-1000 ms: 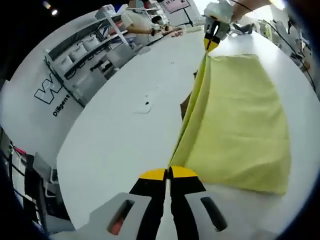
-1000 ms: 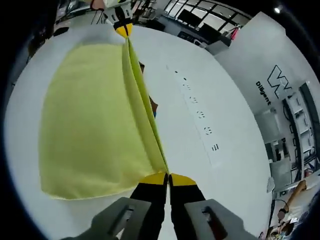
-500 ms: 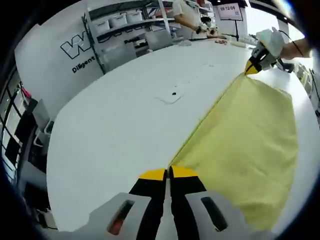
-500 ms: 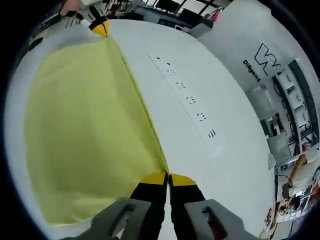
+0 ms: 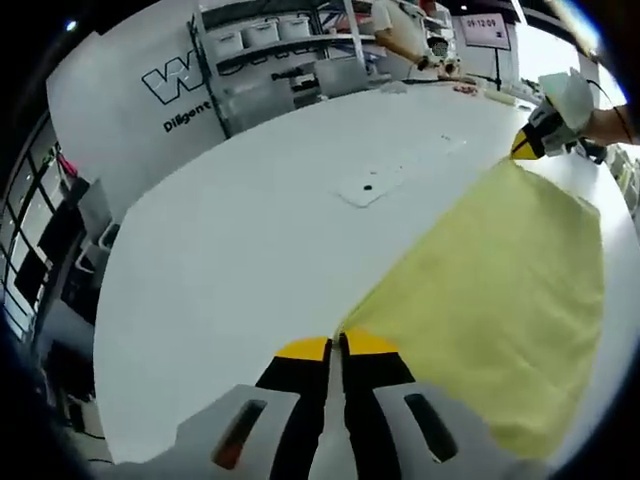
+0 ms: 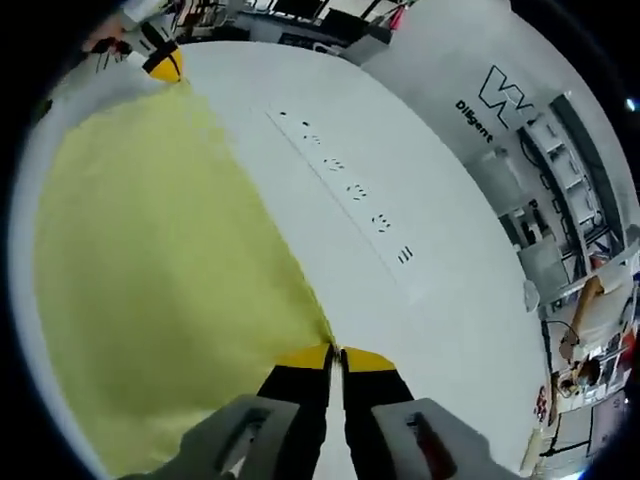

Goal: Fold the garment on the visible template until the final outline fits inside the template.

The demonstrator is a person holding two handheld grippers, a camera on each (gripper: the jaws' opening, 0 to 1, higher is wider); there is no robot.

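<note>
Left gripper view: the yellow garment (image 5: 500, 290) lies spread on the white counter (image 5: 250, 230), one long edge running from the left gripper (image 5: 338, 347) to the right gripper (image 5: 527, 148) at the far corner. The left gripper's fingers (image 5: 305, 352) are closed together on the near corner of the cloth; the right gripper's yellow tips also appear pinched on their corner.

Right gripper view: the same garment (image 6: 150, 270) fills the area left of the right gripper (image 6: 336, 357), whose fingers (image 6: 368, 360) are clamped on the cloth corner, the fabric leaving the tips to the left. The left gripper (image 6: 164, 66) holds the opposite end of that edge.

Judgement: at least one fold seems made, as the cloth reads as a plain rectangle lying fairly flat. No template outline can be made out, so fit cannot be confirmed. Release and possibly further folding remain.
</note>
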